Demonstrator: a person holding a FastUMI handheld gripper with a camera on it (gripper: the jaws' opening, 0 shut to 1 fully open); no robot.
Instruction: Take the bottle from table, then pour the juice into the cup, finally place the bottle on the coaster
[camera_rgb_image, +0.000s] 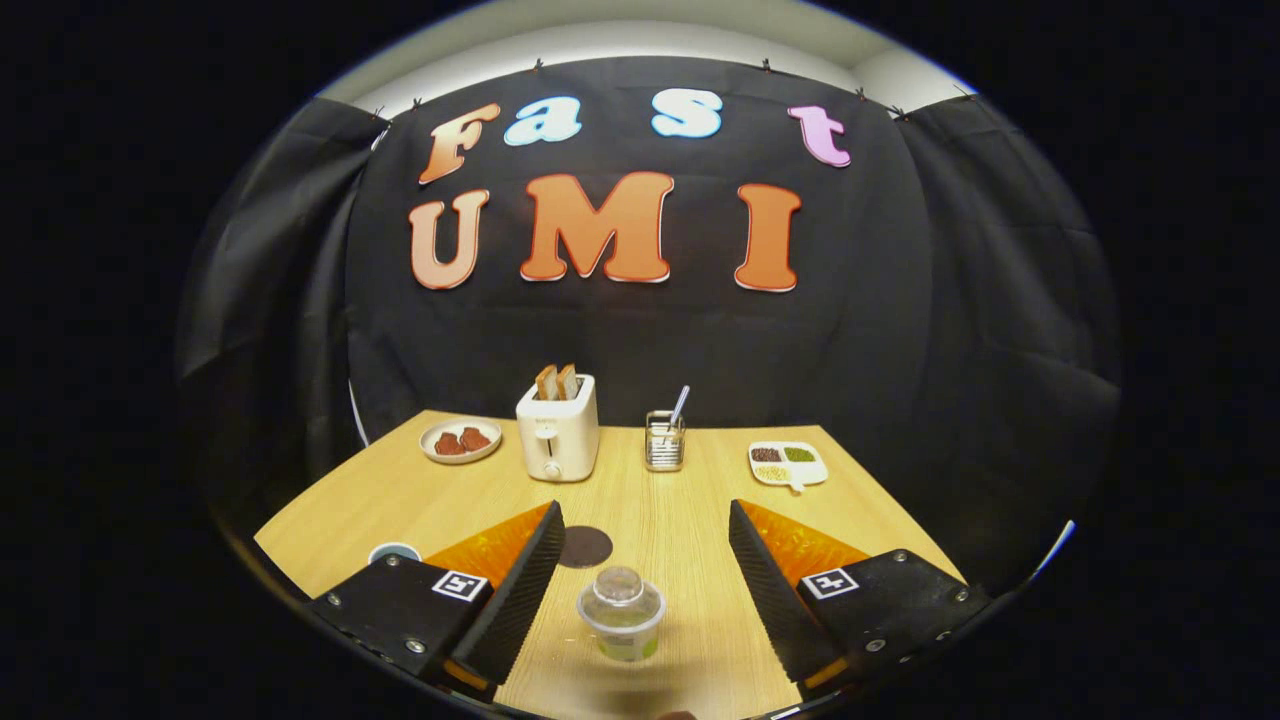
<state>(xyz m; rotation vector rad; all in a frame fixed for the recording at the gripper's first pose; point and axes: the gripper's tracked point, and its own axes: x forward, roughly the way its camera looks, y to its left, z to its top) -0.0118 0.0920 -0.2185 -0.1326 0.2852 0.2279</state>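
The wooden counter (640, 500) has its props along the far edge: a toaster (557, 430), a plate (460, 441), a utensil holder (664, 441) and a divided dish (787, 465). This probably leaves the near side free for pouring. The tongs (640, 585) are wide open and hold nothing. The bottle (621, 612) stands upright between the fingers, small and clear, with greenish juice low inside. The dark round coaster (584, 547) lies just beyond it. The cup (394, 552) is beside the left finger.

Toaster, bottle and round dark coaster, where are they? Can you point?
toaster (557, 432), gripper view, on its front face.
bottle (621, 605), gripper view, on its clear cap, between the open gripper (640, 540) fingers.
coaster (586, 547), gripper view, on its flat top.
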